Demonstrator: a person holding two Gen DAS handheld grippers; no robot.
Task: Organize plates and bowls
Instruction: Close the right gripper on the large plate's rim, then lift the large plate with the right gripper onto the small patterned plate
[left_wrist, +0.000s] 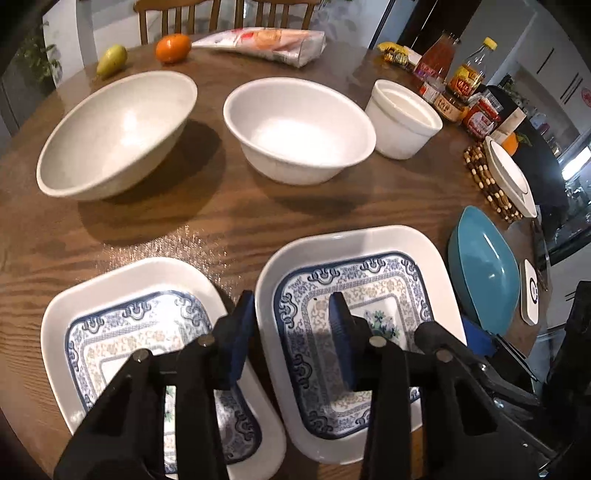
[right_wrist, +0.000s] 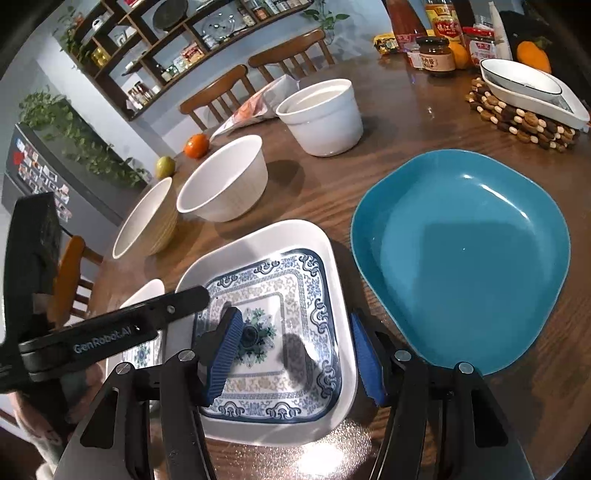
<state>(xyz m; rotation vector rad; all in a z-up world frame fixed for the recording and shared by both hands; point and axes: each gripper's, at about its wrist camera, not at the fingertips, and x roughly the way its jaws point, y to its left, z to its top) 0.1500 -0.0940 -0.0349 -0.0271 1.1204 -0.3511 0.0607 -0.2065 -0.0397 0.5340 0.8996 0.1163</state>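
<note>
Closest in, left tongs (left_wrist: 291, 306) clenched astride the left rim of the right patterned plate (left_wrist: 351, 240). One pad outside, in the gap beside the twin plate; the other inside, over the blue border. By the look of it gripping that rim, though the contact itself hard to make out. On the opposite side, right tongs (right_wrist: 294, 321) released, jaws straddling the right rim without pressing: one pad over the floral centre, the other just outside the edge, toward the teal plate (right_wrist: 461, 258). Lying flat on the wooden table (left_wrist: 221, 221) near its front edge, with the left patterned plate (left_wrist: 110, 280) just beside on one side and the teal plate just beside on the other.

Judged stiff, glazed and slick, of moderate weight, with edges likely to chip if knocked. Best taken by the raised white rim at the middle of two opposite sides, pads well down over the lip against sliding. Best kept level when lifted. Probably meant for stacking onto the matching twin, so to be set down gently and squarely.

Further back, in a row: large speckled bowl (left_wrist: 110, 136), white bowl (left_wrist: 299, 129), small straight-sided white pot (left_wrist: 402, 122), all upright and apart. Beyond, a pear (left_wrist: 110, 61), an orange (left_wrist: 173, 47), a bag (left_wrist: 266, 40) and bottles (left_wrist: 472, 70). Off to the right, a white dish (right_wrist: 524, 85) on a beaded trivet (right_wrist: 517, 122).
</note>
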